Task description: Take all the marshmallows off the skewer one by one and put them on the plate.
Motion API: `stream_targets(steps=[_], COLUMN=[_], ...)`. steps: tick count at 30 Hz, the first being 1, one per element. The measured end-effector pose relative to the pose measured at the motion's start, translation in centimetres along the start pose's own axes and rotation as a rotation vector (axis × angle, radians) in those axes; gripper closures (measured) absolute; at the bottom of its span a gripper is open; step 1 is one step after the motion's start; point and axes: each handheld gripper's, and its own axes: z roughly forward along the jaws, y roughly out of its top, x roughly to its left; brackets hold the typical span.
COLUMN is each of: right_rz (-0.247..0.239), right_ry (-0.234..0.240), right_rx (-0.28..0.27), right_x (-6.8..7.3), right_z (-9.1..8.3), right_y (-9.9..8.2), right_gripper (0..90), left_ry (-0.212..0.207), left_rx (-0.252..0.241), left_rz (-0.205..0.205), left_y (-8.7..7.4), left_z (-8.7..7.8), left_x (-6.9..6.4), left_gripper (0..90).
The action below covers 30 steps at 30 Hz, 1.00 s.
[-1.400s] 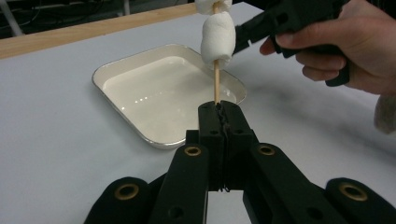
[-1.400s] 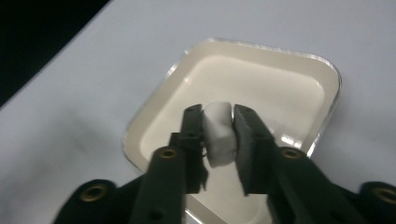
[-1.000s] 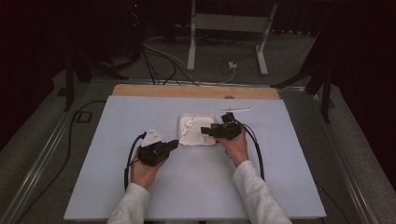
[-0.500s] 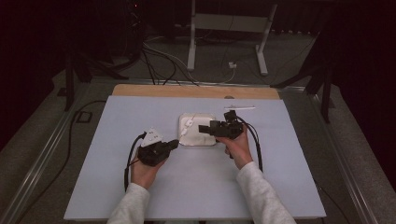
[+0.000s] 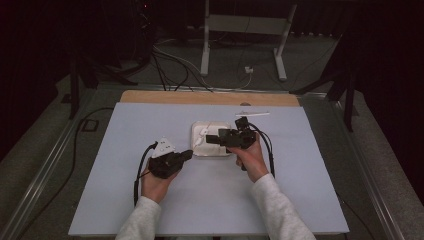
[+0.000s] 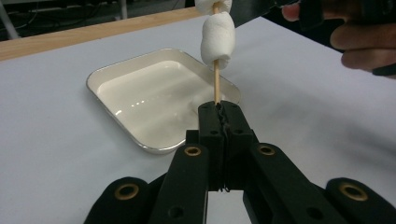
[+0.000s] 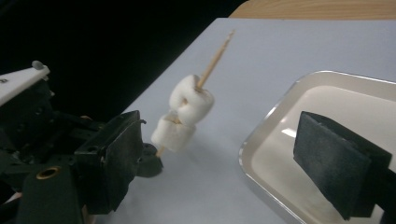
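Skewer [image 6: 216, 84] with two marshmallows [image 6: 216, 35] pinched upright in left gripper [image 6: 219, 112]; right gripper [image 7: 224, 158], jaws just opening, empty beside it.

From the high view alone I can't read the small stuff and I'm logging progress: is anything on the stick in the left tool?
Observer: Yes, two marshmallows are threaded on the skewer.
Operator: Is the left tool gripping it firmly?
Observer: The left tool is shut on the skewer's lower end.
Operator: And the right tool?
Observer: The right tool has just been opening; nothing lies between its pads, above the tray.
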Motion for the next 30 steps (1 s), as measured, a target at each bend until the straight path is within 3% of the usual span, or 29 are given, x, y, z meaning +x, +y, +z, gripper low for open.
stream_targets(steps=[8, 13, 21, 30], right_rz=[0.008, 0.048, 0.058, 0.050], right_ry=[0.060, 0.109, 0.117, 0.100], right_rx=[0.008, 0.009, -0.013, -0.073], right_x=[0.5, 0.4, 0.8, 1.2], right_z=[1.0, 1.4, 1.6, 0.7], right_y=[0.0, -0.1, -0.1, 0.3], right_gripper=[41.4, 53.4, 74.3, 79.9], left_ry=[-0.008, -0.019, -0.013, -0.026], left_rx=[-0.006, -0.017, -0.018, -0.024], left_rz=[-0.003, 0.005, 0.003, 0.024], left_y=[0.1, 0.1, 0.0, -0.2], left_z=[0.0, 0.0, 0.1, 0.1], left_x=[-0.2, -0.3, -0.2, -0.2], left_gripper=[90.0, 90.0, 90.0, 90.0])
